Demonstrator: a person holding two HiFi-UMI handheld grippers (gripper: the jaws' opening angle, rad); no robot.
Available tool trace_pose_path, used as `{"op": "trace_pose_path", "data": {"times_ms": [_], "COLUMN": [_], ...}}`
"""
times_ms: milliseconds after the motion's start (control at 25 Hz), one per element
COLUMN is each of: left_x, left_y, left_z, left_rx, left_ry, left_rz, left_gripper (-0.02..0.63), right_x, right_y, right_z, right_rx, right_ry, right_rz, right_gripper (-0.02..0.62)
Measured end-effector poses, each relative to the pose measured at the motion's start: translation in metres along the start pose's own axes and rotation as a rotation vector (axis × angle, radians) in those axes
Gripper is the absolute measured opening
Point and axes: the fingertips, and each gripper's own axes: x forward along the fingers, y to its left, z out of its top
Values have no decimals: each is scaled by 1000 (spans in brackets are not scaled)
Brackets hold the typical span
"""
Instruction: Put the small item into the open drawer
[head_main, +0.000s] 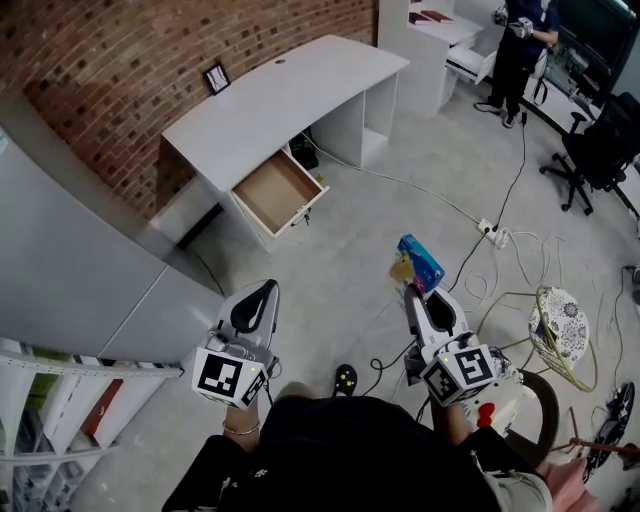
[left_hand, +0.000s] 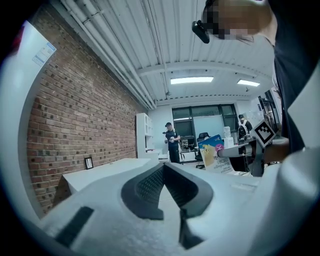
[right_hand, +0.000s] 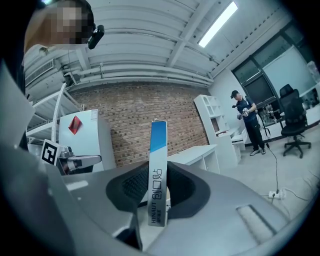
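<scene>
A white desk stands against the brick wall, and its wooden drawer is pulled open and holds nothing. My right gripper is shut on a small blue box, well short of the drawer and to its right. In the right gripper view the box stands upright between the dark pads, with the desk beyond it. My left gripper is lower left, its jaws together with nothing between them. The left gripper view also shows the blue box held out at the right.
A grey cabinet fills the left side. Cables and a power strip lie on the floor at the right, near a patterned round stool and a black office chair. A person stands at the back. A small frame sits on the desk.
</scene>
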Motion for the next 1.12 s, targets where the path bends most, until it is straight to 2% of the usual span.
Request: {"op": "trace_pose_path", "data": {"times_ms": [200,520,880,1120], "left_x": [2,16,71,105], "left_y": [5,10,20,44], "left_z": [4,3,3,1], "left_rx": [-1,-6,-37,-52], "left_ry": [0,-19,-58,-65], "left_rz": [3,-39,-111,-130], "left_gripper": [-3,-3,-3,-3], "right_x": [0,2,17,47], "right_y": [-2,-8,-34,-46], "right_z": [1,-5,6,9], "right_rx": [15,33,13,-1], "right_ry": [-6,-6,-16,3], "right_rz": [-7,-39,-95,-118], "right_gripper": [97,97,97,97]}}
